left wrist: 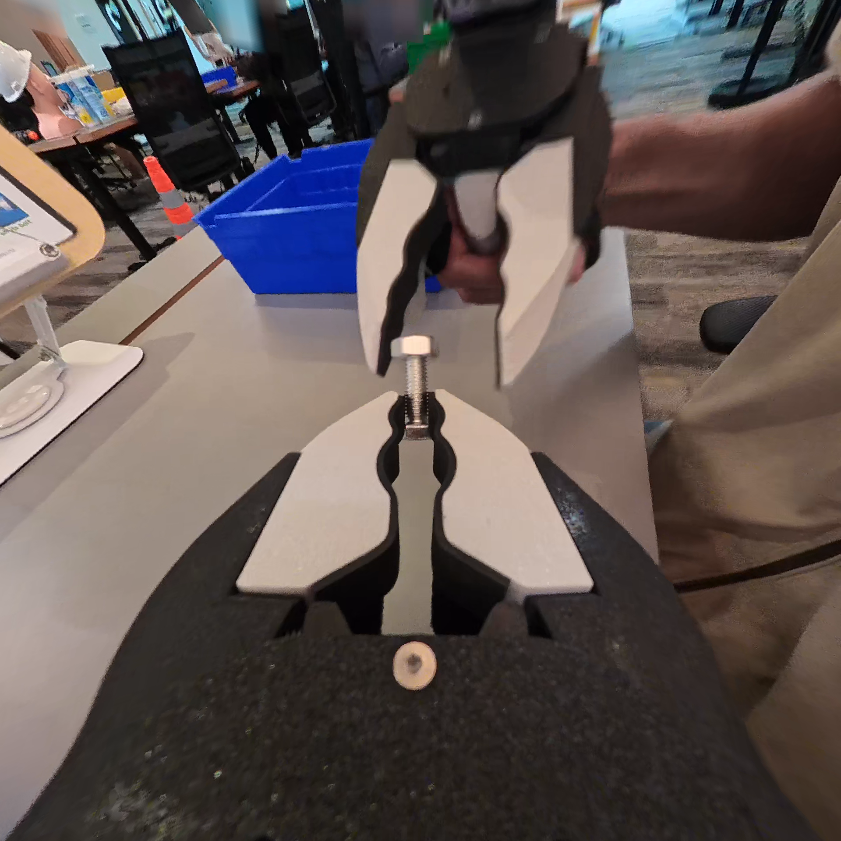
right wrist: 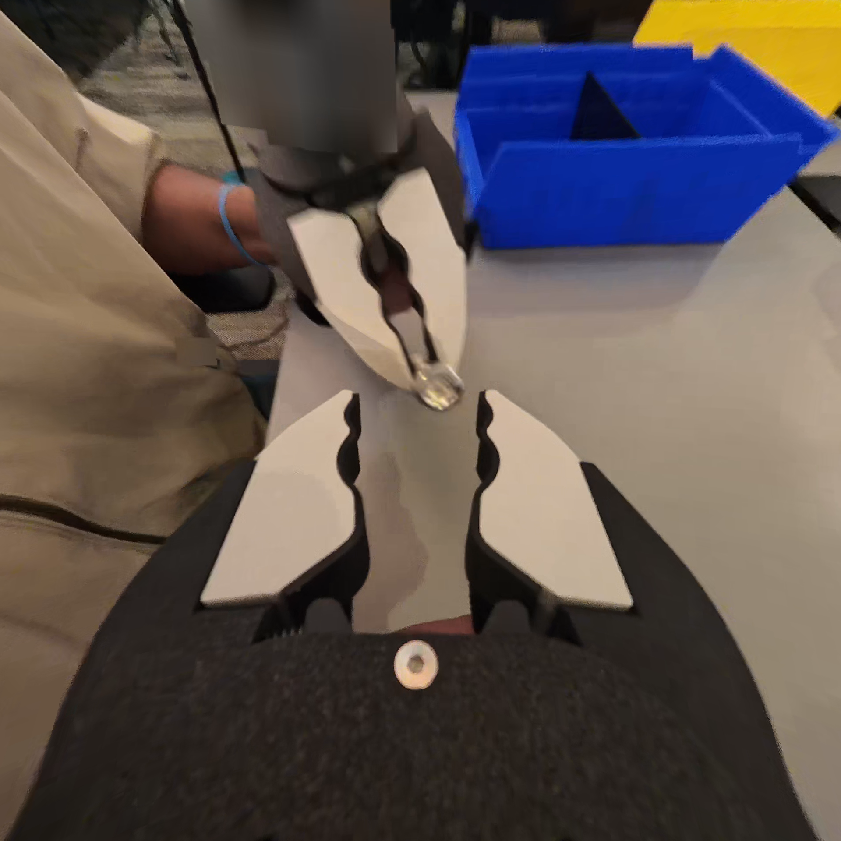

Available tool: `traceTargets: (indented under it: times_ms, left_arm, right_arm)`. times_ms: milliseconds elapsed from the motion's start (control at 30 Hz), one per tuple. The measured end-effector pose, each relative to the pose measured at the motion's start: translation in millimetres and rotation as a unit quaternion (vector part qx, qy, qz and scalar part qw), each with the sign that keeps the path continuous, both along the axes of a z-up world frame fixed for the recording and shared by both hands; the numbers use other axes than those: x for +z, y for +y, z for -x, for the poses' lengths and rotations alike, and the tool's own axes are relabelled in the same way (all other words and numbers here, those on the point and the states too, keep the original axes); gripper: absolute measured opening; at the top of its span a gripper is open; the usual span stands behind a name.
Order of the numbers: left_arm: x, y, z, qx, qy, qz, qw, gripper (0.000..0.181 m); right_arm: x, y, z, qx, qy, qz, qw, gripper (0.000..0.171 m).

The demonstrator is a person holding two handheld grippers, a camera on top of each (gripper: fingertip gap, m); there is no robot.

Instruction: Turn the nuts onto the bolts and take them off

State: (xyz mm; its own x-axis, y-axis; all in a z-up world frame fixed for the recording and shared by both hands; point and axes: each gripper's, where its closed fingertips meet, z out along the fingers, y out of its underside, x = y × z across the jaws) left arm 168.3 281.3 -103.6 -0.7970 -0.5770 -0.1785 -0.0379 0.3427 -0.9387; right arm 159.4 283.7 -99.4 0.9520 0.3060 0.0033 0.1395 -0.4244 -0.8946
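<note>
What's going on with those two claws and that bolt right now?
Left gripper shut on bolt, nut on its thread. Right gripper open, at bolt head. Nothing between them.

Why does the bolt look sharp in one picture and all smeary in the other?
In the left wrist view the bolt, gripped in the left claw, is crisp, while the right claw above it and the background are blurred. In the right wrist view the whole picture is softer: the bolt head is a smeared glint, and the blue bin has fuzzy edges.

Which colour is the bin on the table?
Blue bin; the right wrist view shows it best.
</note>
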Motion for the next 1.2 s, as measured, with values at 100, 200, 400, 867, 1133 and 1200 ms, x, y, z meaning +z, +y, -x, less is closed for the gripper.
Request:
traceTargets:
  times_ms: [100,200,400,867,1133,1200]
  left_arm:
    - [6.4,-1.7,2.3,-0.008,0.000,0.012,1.000,0.009]
    - [0.1,-0.4,0.1,-0.004,0.006,0.006,1.000,0.009]
    - [11.1,-1.9,4.8,-0.013,0.000,0.022,1.000,0.009]
    - [16.8,-2.0,7.7,-0.020,-0.003,0.025,0.999,0.009]
    - [0.8,-0.1,3.6,-0.018,0.015,0.001,1.000,0.009]
    - [6.7,-1.3,5.6,-0.018,0.003,0.009,1.000,0.009]
  right_arm:
    - [-3.8,-4.3,-8.7,-0.014,-0.006,0.005,1.000,0.050]
    - [21.9,-3.0,3.7,0.003,-0.018,-0.034,0.999,0.049]
    - [-2.1,-5.2,-6.1,-0.003,-0.030,0.010,0.999,0.051]
    - [-5.1,-4.2,-6.2,0.005,-0.031,0.005,0.999,0.049]
    - [8.7,2.2,12.7,0.032,-0.070,-0.015,0.997,0.049]
    - [-4.8,-0.9,2.6,0.024,-0.061,0.010,0.998,0.046]
